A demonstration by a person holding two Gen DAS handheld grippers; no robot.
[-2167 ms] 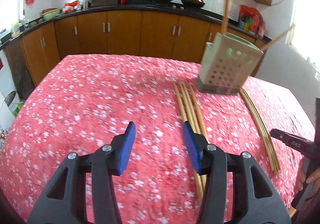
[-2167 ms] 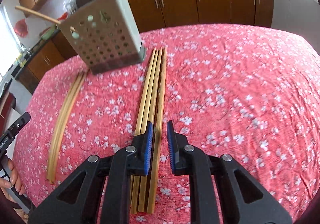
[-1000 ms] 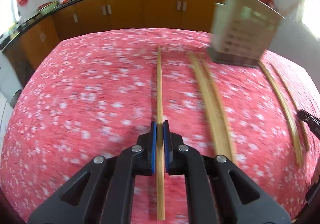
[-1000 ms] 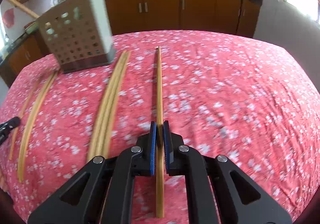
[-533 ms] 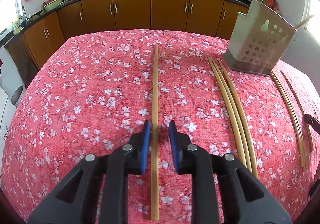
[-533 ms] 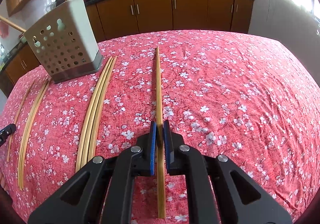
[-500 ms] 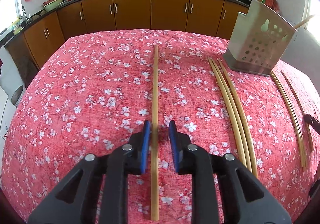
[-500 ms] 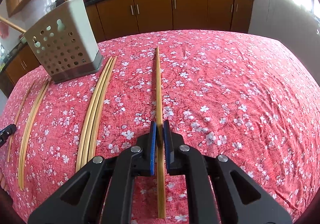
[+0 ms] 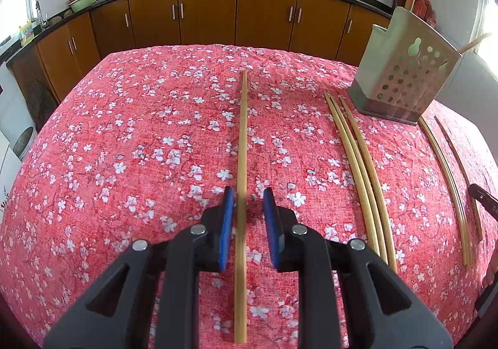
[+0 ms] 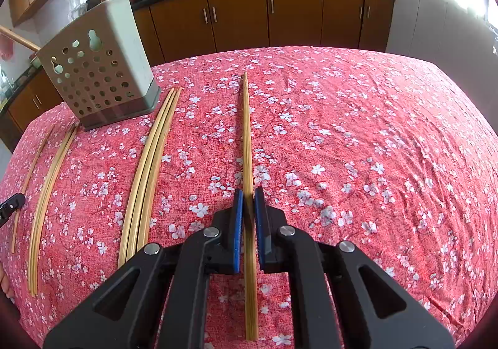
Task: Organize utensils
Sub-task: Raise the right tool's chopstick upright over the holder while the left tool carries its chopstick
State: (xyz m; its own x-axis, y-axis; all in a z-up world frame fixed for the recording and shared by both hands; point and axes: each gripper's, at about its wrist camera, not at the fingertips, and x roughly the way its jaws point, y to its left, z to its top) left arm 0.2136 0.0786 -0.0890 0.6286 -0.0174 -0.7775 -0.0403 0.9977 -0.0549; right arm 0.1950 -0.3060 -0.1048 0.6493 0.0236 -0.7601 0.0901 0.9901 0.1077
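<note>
A single bamboo chopstick (image 9: 242,143) lies lengthwise on the red floral tablecloth, between the blue pads of my left gripper (image 9: 248,196), which stands open around it without touching. My right gripper (image 10: 248,196) is shut on a bamboo chopstick (image 10: 246,131) that points away from me just above the cloth. A grey perforated utensil holder (image 9: 404,75) stands at the far right in the left view and at the far left in the right wrist view (image 10: 99,69), with two chopsticks standing in it.
A bundle of three chopsticks (image 9: 358,156) lies beside the holder, also in the right view (image 10: 152,159). More chopsticks (image 9: 445,168) lie past the holder near the table edge. Brown kitchen cabinets (image 9: 218,16) and a countertop with woks lie beyond the table.
My left gripper closed on a chopstick, carried it left away from the bundle, and has now opened wider around it. My right gripper stays shut on its chopstick.
</note>
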